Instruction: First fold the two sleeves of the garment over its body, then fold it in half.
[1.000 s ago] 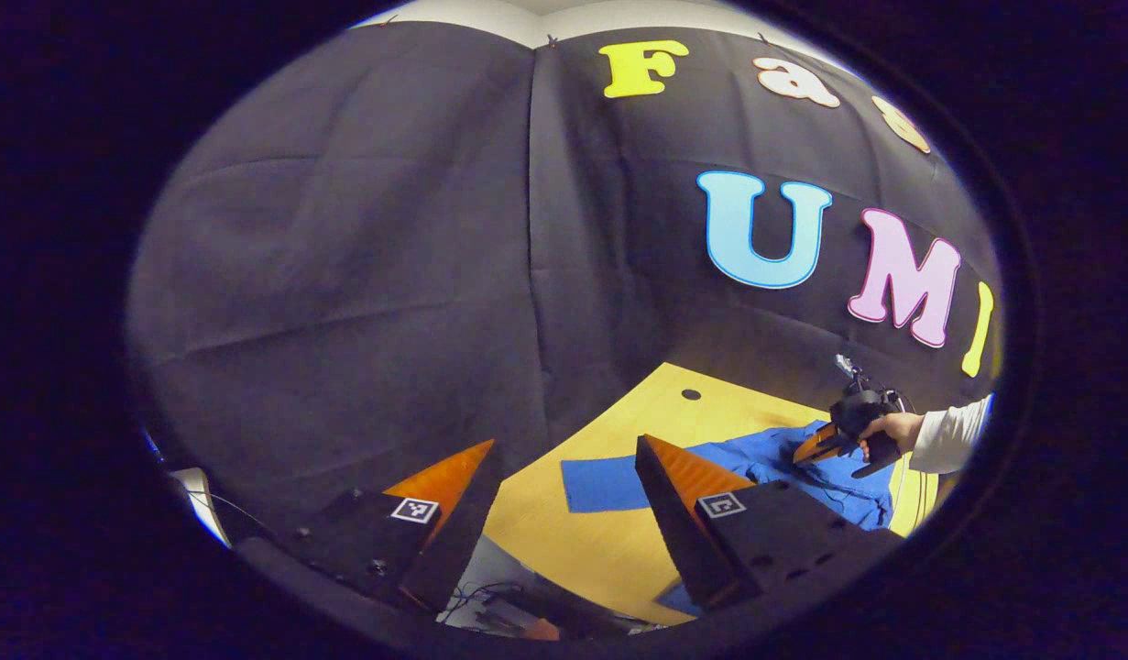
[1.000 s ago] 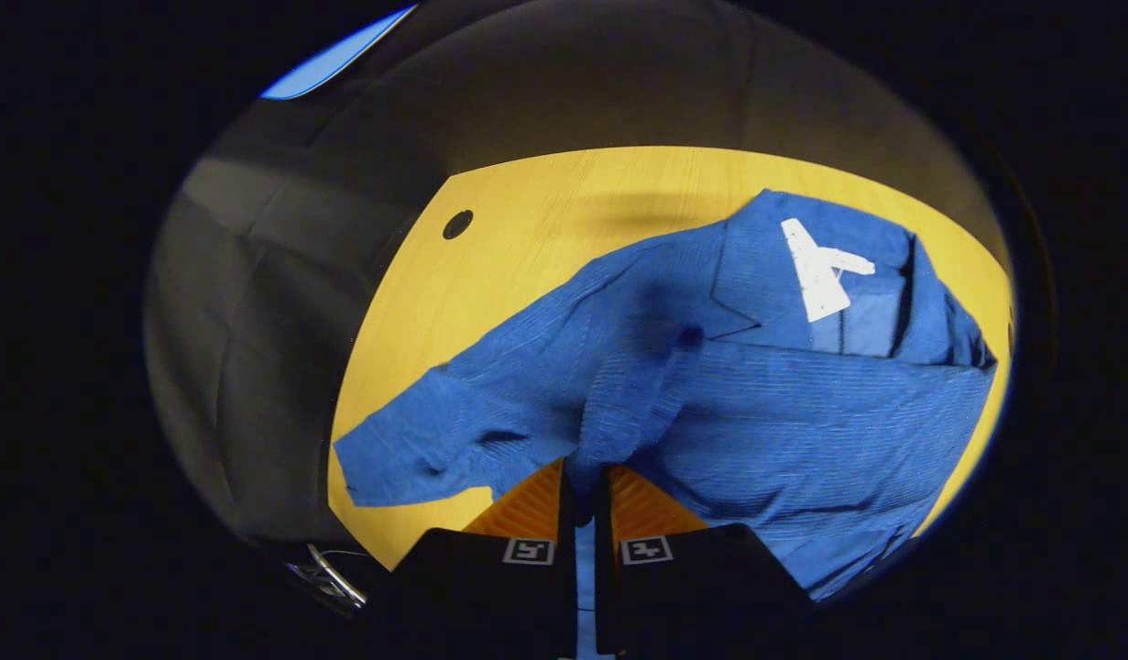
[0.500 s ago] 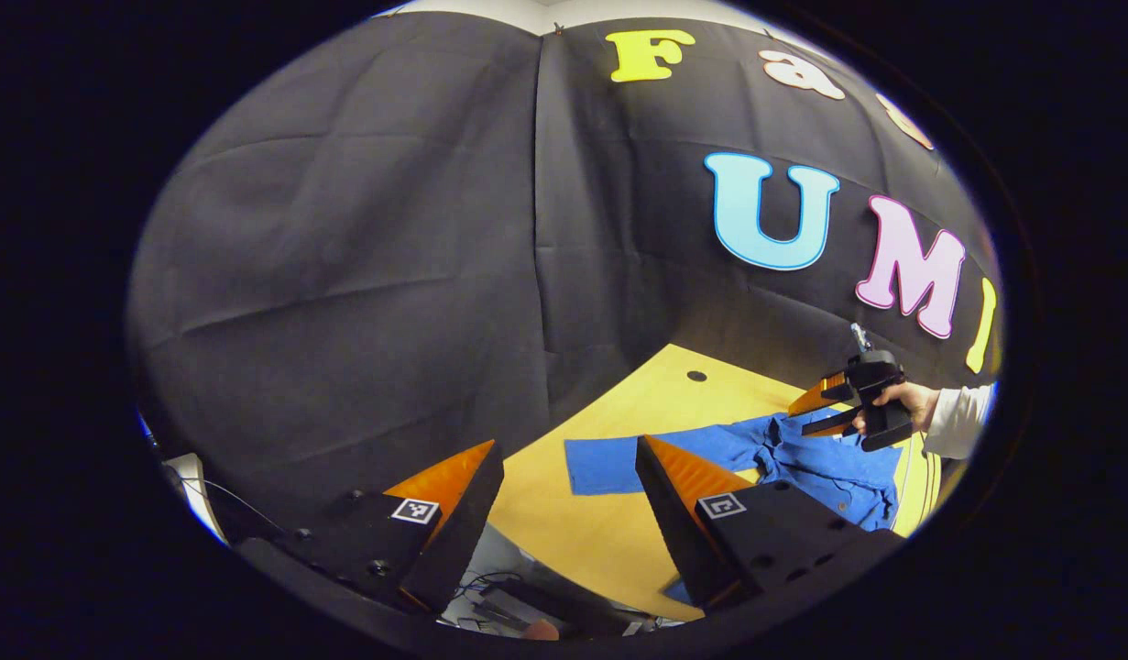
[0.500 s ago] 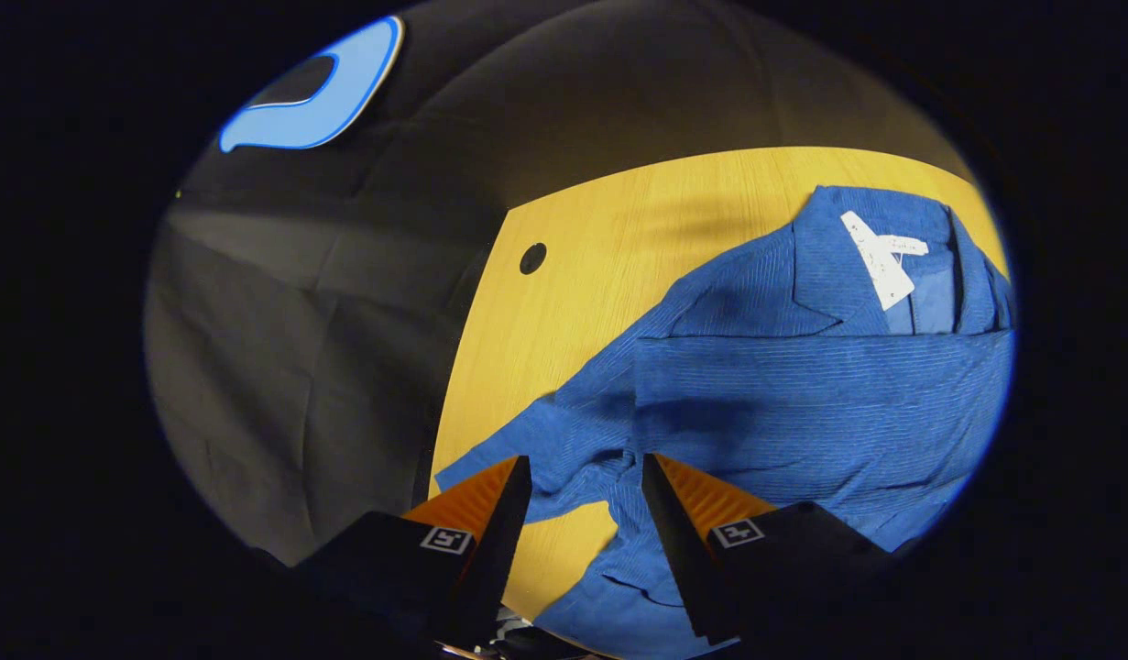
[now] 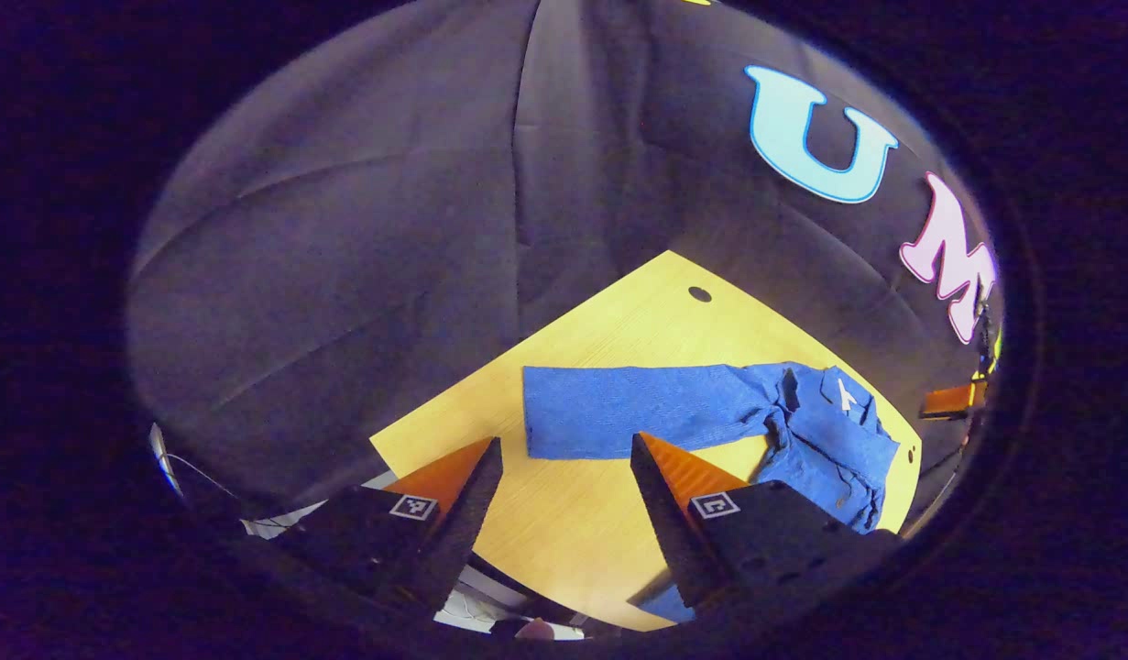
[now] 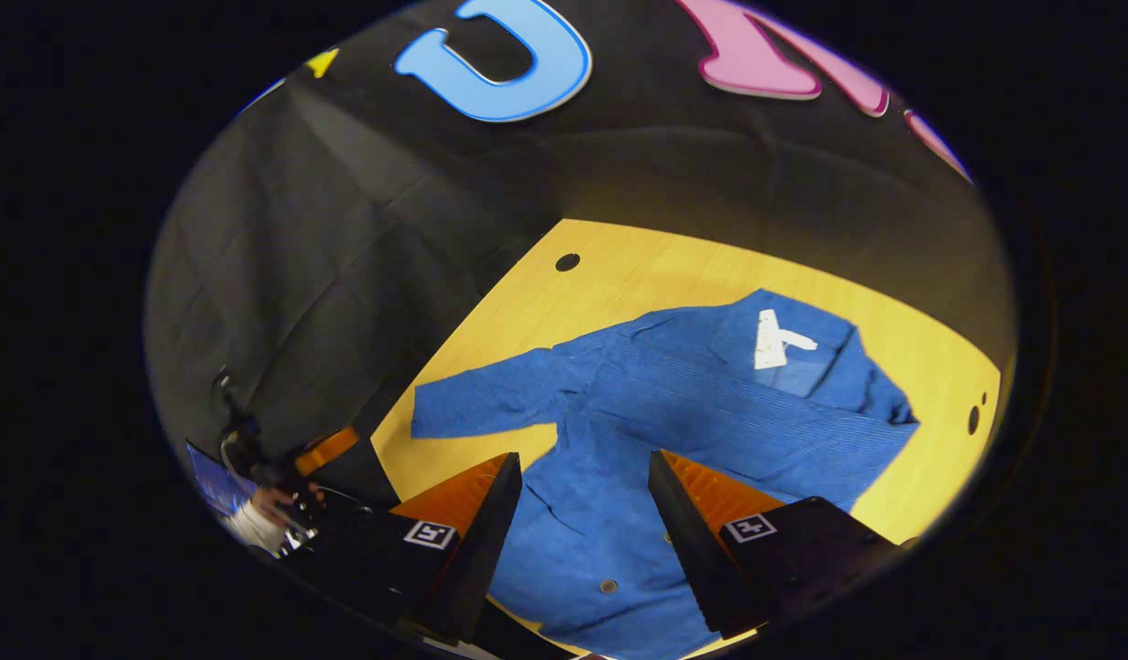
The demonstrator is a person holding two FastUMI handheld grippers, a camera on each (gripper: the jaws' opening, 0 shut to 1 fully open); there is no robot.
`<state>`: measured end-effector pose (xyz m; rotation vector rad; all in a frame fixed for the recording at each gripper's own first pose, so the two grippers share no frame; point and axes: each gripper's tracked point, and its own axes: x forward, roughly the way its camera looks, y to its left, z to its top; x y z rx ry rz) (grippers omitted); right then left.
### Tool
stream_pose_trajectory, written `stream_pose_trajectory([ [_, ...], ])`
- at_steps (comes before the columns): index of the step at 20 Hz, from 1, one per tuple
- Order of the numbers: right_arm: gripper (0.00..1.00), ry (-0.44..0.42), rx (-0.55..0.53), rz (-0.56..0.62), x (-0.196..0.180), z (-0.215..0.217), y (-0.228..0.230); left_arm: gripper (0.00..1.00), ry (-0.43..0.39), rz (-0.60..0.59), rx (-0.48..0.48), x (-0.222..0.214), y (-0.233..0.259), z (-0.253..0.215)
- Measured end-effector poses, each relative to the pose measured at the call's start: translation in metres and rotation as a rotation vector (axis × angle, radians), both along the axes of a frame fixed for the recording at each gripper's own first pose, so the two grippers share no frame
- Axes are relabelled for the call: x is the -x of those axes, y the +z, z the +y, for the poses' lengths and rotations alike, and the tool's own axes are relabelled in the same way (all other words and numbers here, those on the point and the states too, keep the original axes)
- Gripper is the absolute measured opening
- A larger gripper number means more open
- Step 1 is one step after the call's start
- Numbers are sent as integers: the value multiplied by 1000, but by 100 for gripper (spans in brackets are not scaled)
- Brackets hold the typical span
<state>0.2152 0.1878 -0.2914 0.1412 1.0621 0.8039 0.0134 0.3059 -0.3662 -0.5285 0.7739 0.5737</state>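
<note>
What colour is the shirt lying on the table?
The shirt is blue, with a white tag at the collar; the right gripper view shows it best.

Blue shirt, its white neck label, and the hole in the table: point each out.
Blue shirt (image 6: 692, 403): right gripper view, on the body cloth.
White neck label (image 6: 767, 337): right gripper view, on the label's middle.
Hole (image 5: 699, 294): left gripper view, in the table (image 5: 564, 522).

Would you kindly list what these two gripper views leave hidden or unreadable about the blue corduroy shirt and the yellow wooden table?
- Blue corduroy shirt: its hem in the right gripper view is covered by the open right gripper.
- White neck label: too small to read.
- Shirt's lower edge in the left gripper view: hidden behind the open left gripper.
- Yellow wooden table: its near edge is cut off by the gripper bodies.
</note>
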Motion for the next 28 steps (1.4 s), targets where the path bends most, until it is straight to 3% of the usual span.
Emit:
stream_pose_trajectory([
  [6,91,-190,30,2,62,-119,45,83,18,168,217,-55,-58,43],
  [10,91,-344,85,25,96,-179,41,83,4,291,250,-77,-91,51],
  [13,91,-447,64,64,114,-196,43,83,-30,341,332,-87,-106,46],
  [15,92,-480,46,73,118,-194,45,83,-73,419,293,-86,-109,51],
  [19,92,-475,27,89,130,-182,50,81,-209,538,242,-84,-109,48],
  [23,92,-469,6,110,135,-173,46,80,-201,569,291,-83,-106,50],
  [24,92,-466,7,114,137,-171,45,71,-201,565,291,-86,-105,52],
  [27,92,-464,10,124,142,-177,39,2,-189,563,270,-96,-104,53],
  [28,92,-464,8,129,146,-180,38,2,-194,565,265,-93,-105,51],
])
